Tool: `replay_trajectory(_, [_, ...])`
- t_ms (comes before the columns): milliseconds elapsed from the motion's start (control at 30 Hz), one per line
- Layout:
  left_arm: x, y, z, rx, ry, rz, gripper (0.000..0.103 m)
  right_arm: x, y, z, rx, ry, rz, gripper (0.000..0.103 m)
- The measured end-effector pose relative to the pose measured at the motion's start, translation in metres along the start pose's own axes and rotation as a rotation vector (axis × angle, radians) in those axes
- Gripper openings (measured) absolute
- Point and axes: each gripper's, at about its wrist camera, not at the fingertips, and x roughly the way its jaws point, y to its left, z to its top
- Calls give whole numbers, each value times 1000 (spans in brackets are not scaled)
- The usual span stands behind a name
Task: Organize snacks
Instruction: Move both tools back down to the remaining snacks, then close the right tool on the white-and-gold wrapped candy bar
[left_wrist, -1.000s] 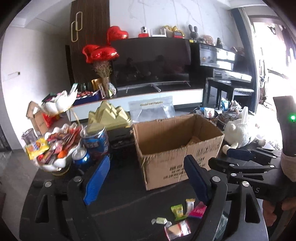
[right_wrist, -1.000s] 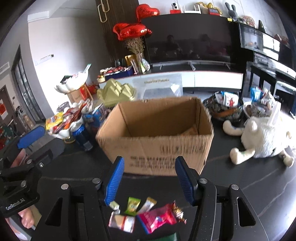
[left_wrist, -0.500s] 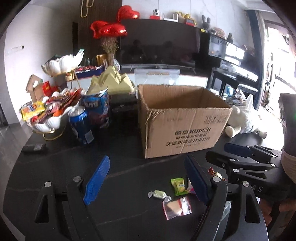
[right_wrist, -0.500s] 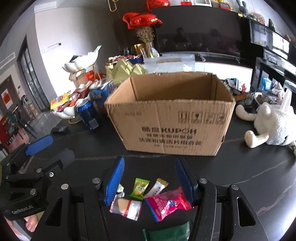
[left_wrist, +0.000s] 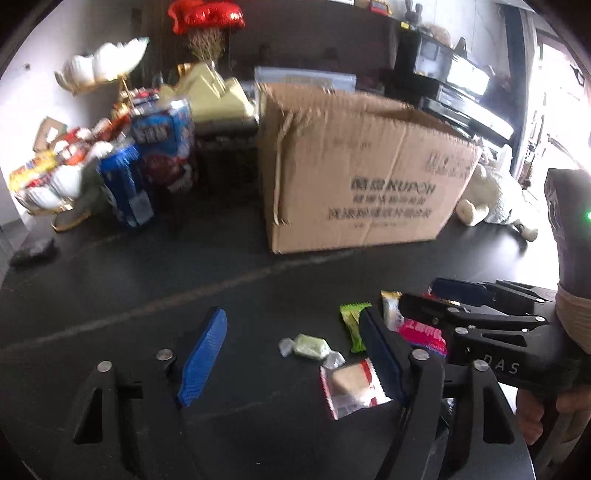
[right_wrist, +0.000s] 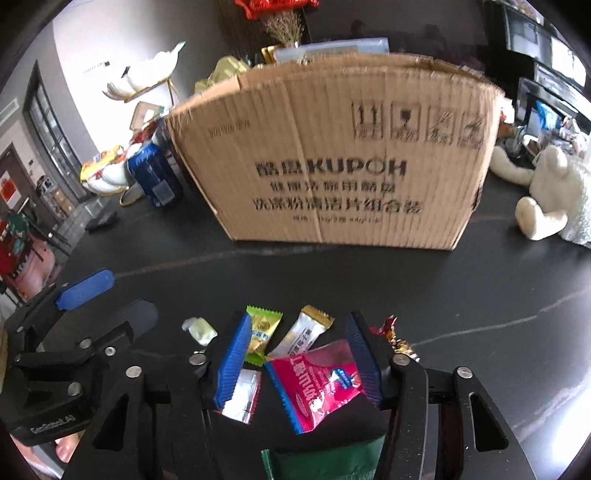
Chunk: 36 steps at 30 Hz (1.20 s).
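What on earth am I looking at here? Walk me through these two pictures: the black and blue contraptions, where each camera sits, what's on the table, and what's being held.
No robot here: a person holds a handheld two-finger tool in each hand, each with a fisheye camera looking along its blue-padded fingers. The left tool fills the bottom of the left wrist view, where the right one appears at the side; the right tool fills the bottom of the right wrist view.

On the dark table stands an open cardboard box, with loose snacks in front: a pink packet, a green sachet, a white-and-gold stick, a pale green candy and a red-and-white packet. A white plush toy lies to the right.

Both tools are open and hold nothing; the right one's fingers stand either side of the pink packet.
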Motion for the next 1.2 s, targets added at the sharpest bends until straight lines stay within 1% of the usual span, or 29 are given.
replay_trajectory(100, [9, -1, -4, -2, 26, -18, 68, 6, -2, -2, 7, 14, 10, 46])
replay_trajectory(233, [17, -1, -7, -3, 38, -22, 62, 14, -4, -4, 16, 42, 20, 41])
replay_trajectory(400, [25, 0, -11, -16, 62, -47, 60, 21, -1, -6, 14, 68, 32, 37])
replay_trajectory(700, [39, -2, -16, -17, 87, -51, 56, 33, -2, -8, 27, 86, 28, 36])
replay_trajectory(833, [43, -5, -17, -7, 90, -45, 56, 36, -3, -8, 26, 89, 19, 35])
replay_trajectory(900, [46, -6, -18, -1, 87, -29, 55, 36, -2, -8, 24, 89, 18, 35])
replay_trajectory(967, [49, -5, -19, -2, 94, -28, 52, 37, -1, -8, 21, 86, 14, 35])
replay_trajectory(1000, [51, -5, -19, -5, 101, -30, 49, 37, -1, -8, 19, 86, 14, 35])
replay_trajectory(1100, [52, -6, -20, 8, 94, -21, 44, 38, 1, -7, 11, 79, 7, 35])
replay_trajectory(1133, [52, -5, -20, 10, 90, -19, 36, 38, 2, -7, 9, 78, 6, 34])
replay_trajectory(1200, [51, -6, -20, 15, 90, -22, 33, 39, 3, -7, 3, 77, 2, 25])
